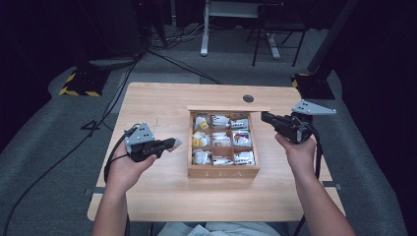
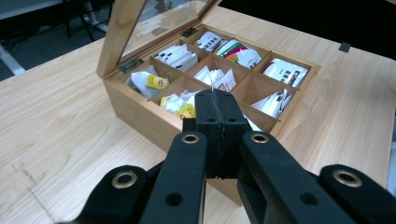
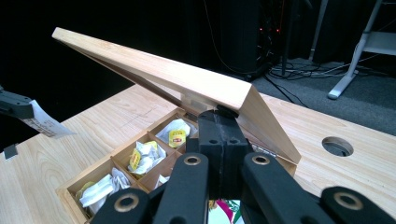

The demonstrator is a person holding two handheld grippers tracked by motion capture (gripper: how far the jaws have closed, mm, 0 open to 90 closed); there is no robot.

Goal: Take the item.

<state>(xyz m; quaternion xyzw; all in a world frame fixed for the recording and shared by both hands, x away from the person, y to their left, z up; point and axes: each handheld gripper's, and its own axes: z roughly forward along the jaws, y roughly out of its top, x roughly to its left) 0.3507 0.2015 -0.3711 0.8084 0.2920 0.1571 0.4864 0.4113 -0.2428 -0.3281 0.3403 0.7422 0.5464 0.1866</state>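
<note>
— Dark studio floor and cables ring a pale wooden worktop (image 1: 162,196). Where is the tea box?

— At centre, the tea box (image 1: 223,171) sits between both tools, lid (image 3: 163,74) raised. Left tool (image 1: 172,144), just left of the box, is clamped shut on a small paper tea tag (image 1: 176,143). Right tool (image 1: 264,117), jaws closed, tip at the lid's right end.

— What differs between views?

— Right gripper view shows the tip tucked under the lid's corner and the tag (image 3: 44,122) hanging clear; left gripper view shows sachets (image 2: 215,77) in the compartments.
</note>
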